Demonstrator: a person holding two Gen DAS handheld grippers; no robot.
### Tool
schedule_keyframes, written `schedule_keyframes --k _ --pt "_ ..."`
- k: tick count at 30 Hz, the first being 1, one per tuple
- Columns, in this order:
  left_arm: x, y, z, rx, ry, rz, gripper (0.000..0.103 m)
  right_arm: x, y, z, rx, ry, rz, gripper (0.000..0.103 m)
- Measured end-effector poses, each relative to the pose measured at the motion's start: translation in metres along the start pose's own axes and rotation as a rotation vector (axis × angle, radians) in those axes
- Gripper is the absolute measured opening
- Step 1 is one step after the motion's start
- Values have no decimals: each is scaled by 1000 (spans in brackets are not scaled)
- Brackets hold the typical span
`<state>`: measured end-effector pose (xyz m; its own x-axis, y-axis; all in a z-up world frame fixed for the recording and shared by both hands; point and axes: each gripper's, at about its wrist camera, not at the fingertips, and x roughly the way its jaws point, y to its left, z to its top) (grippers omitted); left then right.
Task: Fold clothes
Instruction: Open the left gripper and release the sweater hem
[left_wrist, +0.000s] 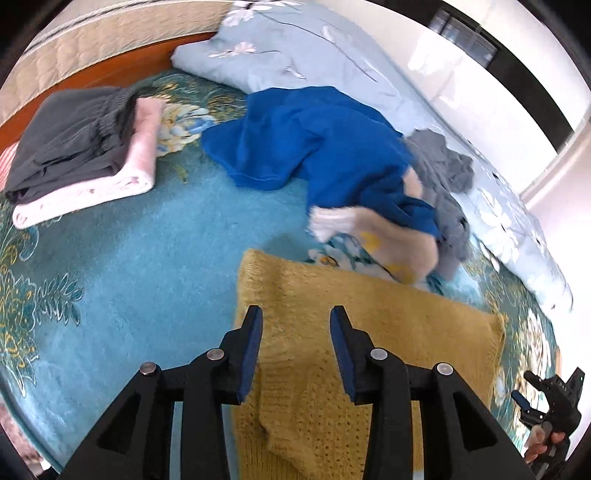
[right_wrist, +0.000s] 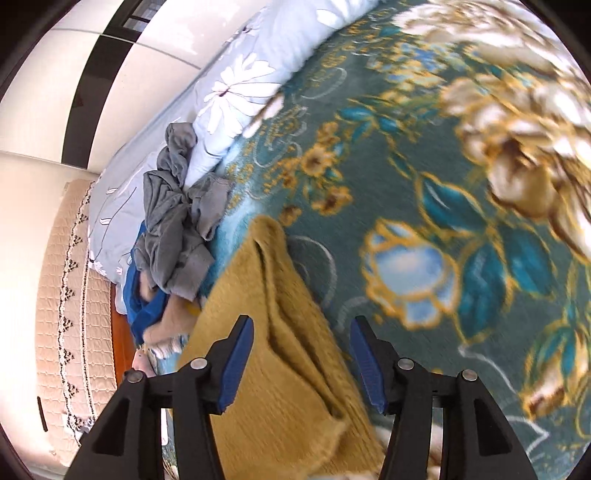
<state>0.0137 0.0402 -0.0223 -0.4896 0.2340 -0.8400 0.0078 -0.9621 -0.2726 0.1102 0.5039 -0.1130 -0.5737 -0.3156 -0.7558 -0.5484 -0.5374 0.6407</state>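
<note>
- Under both grippers, on a teal flowered blanket (left_wrist: 122, 280), lies a yellow knit (left_wrist: 388, 332); layers overlap along its edges, so it looks at least partly folded, though its full shape is cut off by the frame.
- Left gripper (left_wrist: 296, 325) hovers over the knit's near part with its blue-padded jaws apart and nothing between them.
- Right gripper (right_wrist: 302, 336) hangs over the knit's other side, jaws also apart and empty; layered edges of the knit show between and below them.
- Just beyond the knit sits a loose heap: a blue top (left_wrist: 314, 144), a cream garment (left_wrist: 391, 236) and a grey garment (left_wrist: 443, 173), all crumpled and overlapping. By my judgement these are what is left to fold.
- Well apart, to the left, is a neat stack: a dark garment (left_wrist: 70, 144) lying on a pink one (left_wrist: 88, 192), both folded flat. This reads as the finished part of the job.
- Judged overall, the work looks somewhere around the middle: two pieces stacked, one yellow piece in hand, three or so in a heap.
- Behind the heap, a pale blue flowered duvet (left_wrist: 295, 55) is bunched along the bed's far side.
</note>
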Motion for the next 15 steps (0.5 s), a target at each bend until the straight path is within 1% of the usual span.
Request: schedule_keyframes --k 2,4,8,10,11,15 --pt "-1 -20 -7 74 32 -61 39 -6 -15 -13 14 6 3 58" --pt "-1 -36 -13 121 75 -146 39 -10 -30 -25 33 23 6 59" --pt "15 -65 -29 164 222 -252 39 -7 -44 -50 34 74 43 59" --pt "27 -79 -39 185 309 -277 39 -2 -44 -59 22 107 47 59" --pt "33 -86 -43 201 345 -275 39 1 -44 -63 15 121 48 59" --pt "51 -109 -67 286 444 -236 39 12 -40 -70 4 133 55 59"
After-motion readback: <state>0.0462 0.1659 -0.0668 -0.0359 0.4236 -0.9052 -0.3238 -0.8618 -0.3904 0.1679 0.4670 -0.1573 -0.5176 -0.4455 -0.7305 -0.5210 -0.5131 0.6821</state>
